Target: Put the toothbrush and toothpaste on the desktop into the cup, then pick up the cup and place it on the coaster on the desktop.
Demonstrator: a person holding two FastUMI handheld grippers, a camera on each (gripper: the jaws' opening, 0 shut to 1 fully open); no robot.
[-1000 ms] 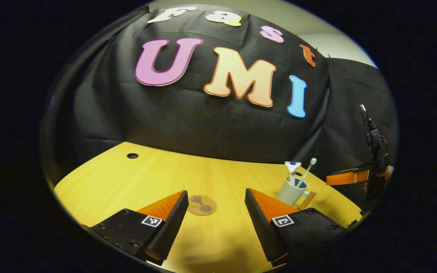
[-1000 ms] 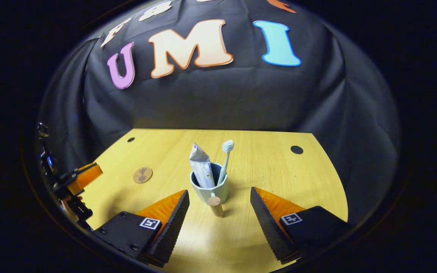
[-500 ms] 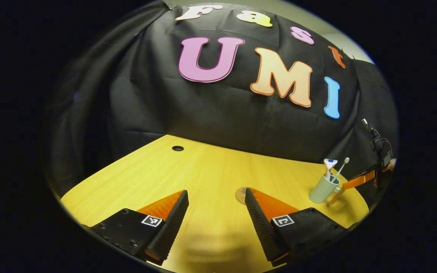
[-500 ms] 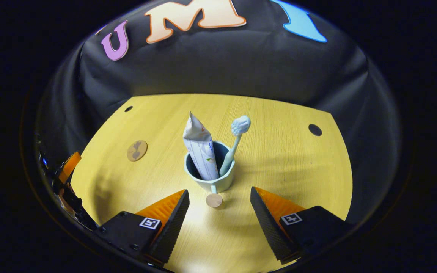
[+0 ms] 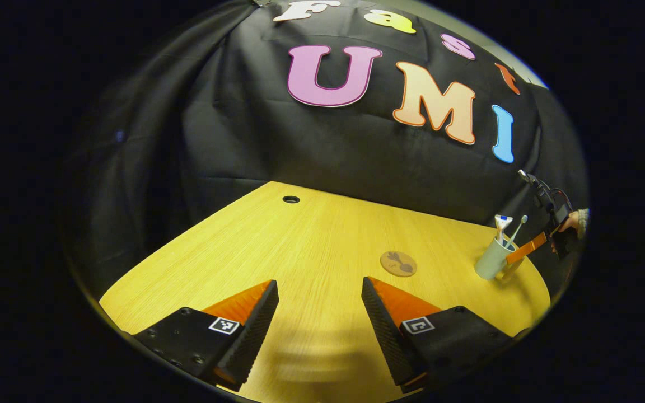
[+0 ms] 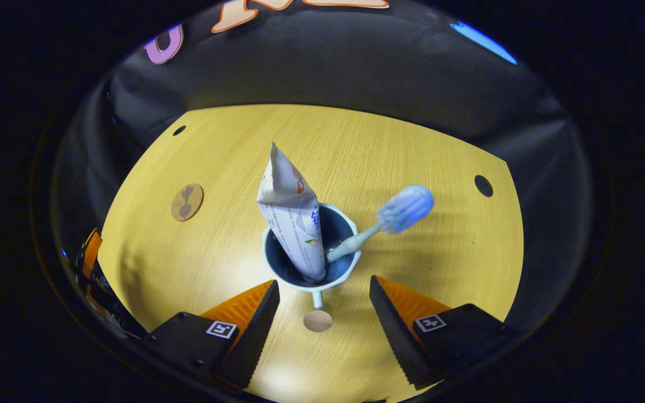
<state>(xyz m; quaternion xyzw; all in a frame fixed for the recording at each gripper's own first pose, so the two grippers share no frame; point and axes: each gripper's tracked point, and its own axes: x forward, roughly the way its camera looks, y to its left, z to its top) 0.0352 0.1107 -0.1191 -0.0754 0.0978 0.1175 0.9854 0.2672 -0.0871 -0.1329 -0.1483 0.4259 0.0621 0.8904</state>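
In the right gripper view, the right gripper hung over the yellow wooden desktop with its jaws wide apart and holding nothing. Between the two fingers, just in front of the tips, stood the pale grey-green ceramic cup with a dark inside. Its handle, a short stem ending in a round wooden knob, pointed toward the camera and lay in the gap between the jaws without touching either finger. Inside the cup, the white crimped toothpaste tube stood almost upright at the left, and the light blue toothbrush leaned out to the right, its bristle head beyond the rim.

To the left of the cup and well apart from it lay the round brown coaster with a darker pattern, flat on the desktop, with bare wood between them. A small dark hole was near the far right edge of the desktop, and another one near the far left corner. Behind the far edge hung the black cloth wall.

In the left gripper view, the left gripper had its jaws wide apart too, over bare wood. The coaster lay a little beyond its right finger. Farther right, near the desktop's edge, the cup stood with the right gripper close against it, held by a hand.
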